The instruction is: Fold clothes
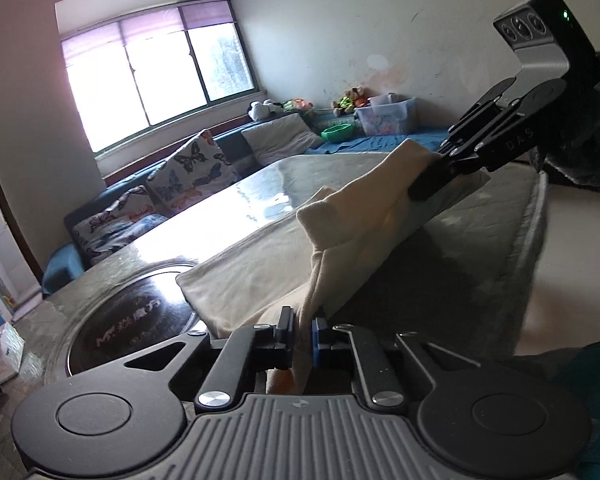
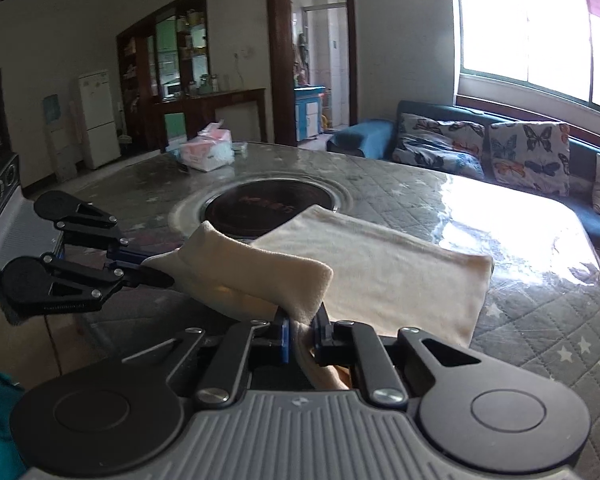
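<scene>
Between the closed pads of the left tool [image 1: 302, 330], a bunched corner of the cream garment [image 1: 256, 280] is clamped. The right tool [image 2: 302, 332] grips a second corner of the same near hem in the same way; both jaws are narrow, with cloth filling the gap.

Outward from the tools, the near hem is raised clear of the surface [image 2: 520, 312] and doubled into a soft roll that sags between the two grips. The rest of the garment lies flat, running from the surface's near edge toward the round black inset [image 2: 260, 208] at its centre, with one far corner touching or overlapping the inset's rim. The far portion appears already to be more than one layer, though this cannot be confirmed.

Step in hand, as judged: a lengthwise fold, with the near hem being carried over the flat part toward the far hem.

The next move calls for:
- equal height and equal travel of both tools, so the hem stays straight;
- enough tension between the grips to remove the sag;
- alignment of the lifted hem with the far edge before the pads open.

A tissue pack [image 2: 206, 152] near the far edge stands well apart.
</scene>
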Demonstrator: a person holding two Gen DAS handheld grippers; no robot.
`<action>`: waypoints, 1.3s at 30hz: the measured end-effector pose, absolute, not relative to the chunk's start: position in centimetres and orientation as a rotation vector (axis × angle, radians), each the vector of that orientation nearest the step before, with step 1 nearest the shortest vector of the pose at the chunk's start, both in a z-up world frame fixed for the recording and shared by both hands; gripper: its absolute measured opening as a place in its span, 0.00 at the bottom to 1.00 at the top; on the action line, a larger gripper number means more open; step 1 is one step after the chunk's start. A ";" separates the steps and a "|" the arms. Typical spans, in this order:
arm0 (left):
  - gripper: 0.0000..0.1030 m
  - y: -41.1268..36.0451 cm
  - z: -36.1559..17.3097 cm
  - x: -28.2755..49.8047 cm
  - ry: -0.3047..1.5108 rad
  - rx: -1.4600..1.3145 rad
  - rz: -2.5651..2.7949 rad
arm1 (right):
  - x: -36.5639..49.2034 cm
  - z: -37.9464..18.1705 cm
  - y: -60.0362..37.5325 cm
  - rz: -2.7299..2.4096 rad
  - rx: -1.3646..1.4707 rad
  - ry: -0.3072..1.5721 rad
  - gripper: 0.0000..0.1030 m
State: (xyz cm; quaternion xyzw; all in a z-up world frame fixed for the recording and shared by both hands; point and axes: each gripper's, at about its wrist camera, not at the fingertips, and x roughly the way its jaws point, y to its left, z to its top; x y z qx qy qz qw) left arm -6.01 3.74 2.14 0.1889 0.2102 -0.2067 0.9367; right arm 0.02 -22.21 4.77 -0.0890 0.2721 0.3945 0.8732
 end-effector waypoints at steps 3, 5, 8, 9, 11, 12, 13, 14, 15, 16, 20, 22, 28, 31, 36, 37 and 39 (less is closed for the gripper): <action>0.08 3.8 2.9 -7.4 0.428 0.369 -0.438 | -1.9 6.0 -22.9 0.853 -0.194 0.565 0.09; 0.08 3.9 3.4 -8.4 0.428 0.358 -0.449 | -3.0 6.5 -23.1 0.870 -0.195 0.571 0.09; 0.08 4.0 4.2 -9.8 0.426 0.342 -0.465 | -4.1 6.9 -22.8 0.887 -0.218 0.581 0.09; 0.08 4.1 4.3 -9.8 0.426 0.336 -0.463 | -4.3 6.9 -22.7 0.891 -0.226 0.584 0.08; 0.08 4.3 4.3 -8.8 0.427 0.323 -0.448 | -3.9 6.9 -22.6 0.885 -0.219 0.586 0.08; 0.08 4.3 4.4 -8.1 0.425 0.319 -0.440 | -3.3 7.0 -22.5 0.878 -0.211 0.586 0.08; 0.08 4.4 4.5 -7.2 0.420 0.317 -0.434 | -2.5 7.0 -22.3 0.871 -0.207 0.580 0.08; 0.08 4.5 4.6 -6.4 0.415 0.316 -0.427 | -2.0 7.1 -22.2 0.869 -0.208 0.577 0.08; 0.08 4.6 4.7 -5.4 0.414 0.315 -0.417 | -1.5 7.3 -22.0 0.866 -0.208 0.573 0.08; 0.08 4.7 4.8 -4.2 0.415 0.314 -0.407 | -0.3 7.5 -21.8 0.862 -0.204 0.570 0.08; 0.08 5.0 4.7 0.9 0.426 0.300 -0.367 | 3.9 7.7 -20.9 0.842 -0.212 0.569 0.08; 0.08 5.2 4.3 3.6 0.442 0.288 -0.341 | 5.8 6.6 -20.3 0.817 -0.202 0.592 0.08; 0.09 5.8 0.9 11.2 0.563 0.257 -0.229 | 11.6 3.3 -18.6 0.742 -0.173 0.662 0.09; 0.11 6.0 -0.8 13.0 0.609 0.242 -0.185 | 14.4 1.6 -17.8 0.704 -0.158 0.697 0.10; 0.25 6.7 -1.4 13.6 0.642 0.214 -0.134 | 17.8 -0.8 -17.3 0.642 -0.105 0.750 0.22; 0.25 7.0 -1.2 13.6 0.641 0.207 -0.129 | 17.9 -1.0 -17.6 0.632 -0.091 0.754 0.24; 0.25 7.5 -0.6 13.3 0.642 0.192 -0.112 | 17.7 -0.8 -18.5 0.617 -0.060 0.736 0.24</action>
